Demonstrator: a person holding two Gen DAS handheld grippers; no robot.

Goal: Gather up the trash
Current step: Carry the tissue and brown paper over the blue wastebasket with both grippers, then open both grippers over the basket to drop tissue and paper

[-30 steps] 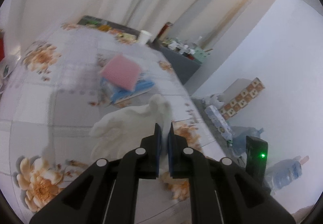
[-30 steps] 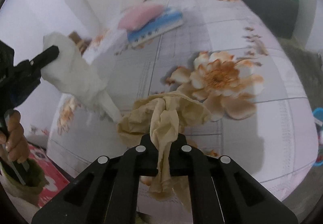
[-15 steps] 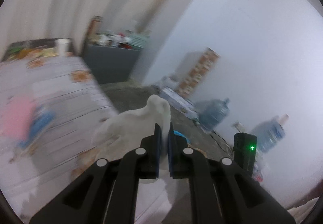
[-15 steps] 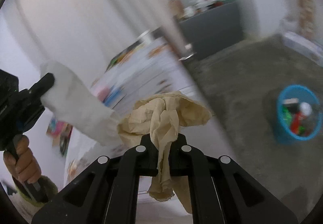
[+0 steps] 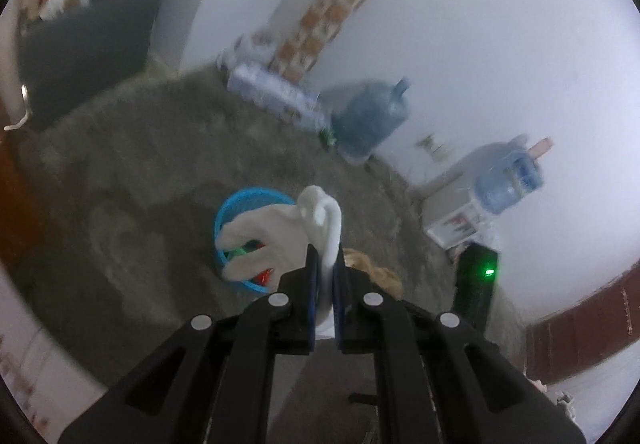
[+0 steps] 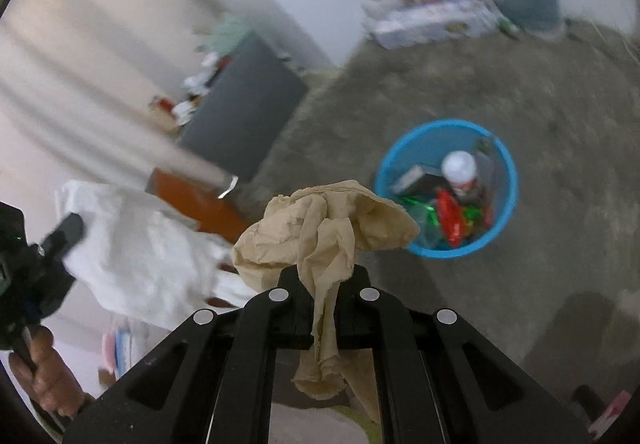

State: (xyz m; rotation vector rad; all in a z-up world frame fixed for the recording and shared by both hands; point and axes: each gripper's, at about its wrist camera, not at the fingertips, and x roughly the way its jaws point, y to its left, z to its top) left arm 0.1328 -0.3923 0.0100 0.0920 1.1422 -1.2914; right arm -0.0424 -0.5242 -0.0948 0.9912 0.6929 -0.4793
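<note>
White crumpled tissue (image 5: 276, 240) is pinched in your left gripper (image 5: 325, 264), jaws clamped tight on a fold of it, with the rest of the wad puffing out forward and to the left. From the left wrist view it hangs right over the blue trash basket (image 5: 224, 216) on the grey floor (image 5: 132, 180), covering most of the opening, though you can't really tell how high above it sits. Your right gripper (image 6: 325, 276) has its jaws squeezed on a tan crumpled paper napkin (image 6: 320, 220); the bunched part stands up above the fingers and a tail droops down between them. In the right wrist view the basket sits up and to the right of that napkin, clearly apart from it, and it's already got stuff inside: a white-capped bottle (image 6: 460, 168), a dark box (image 6: 420, 180), and some red and green wrappers (image 6: 448, 216). Over on the left edge of that same view you can see your other hand (image 6: 44, 376) gripping the left tool's handle. Further out it's all a bit smeared: two big blue water jugs (image 5: 372, 116) against the white wall (image 5: 500, 24), a long white carton (image 5: 276, 96) lying by the wall, a patterned cardboard box (image 5: 320, 20) leaning up, and a dark grey cabinet (image 5: 88, 44) with clutter on top.
</note>
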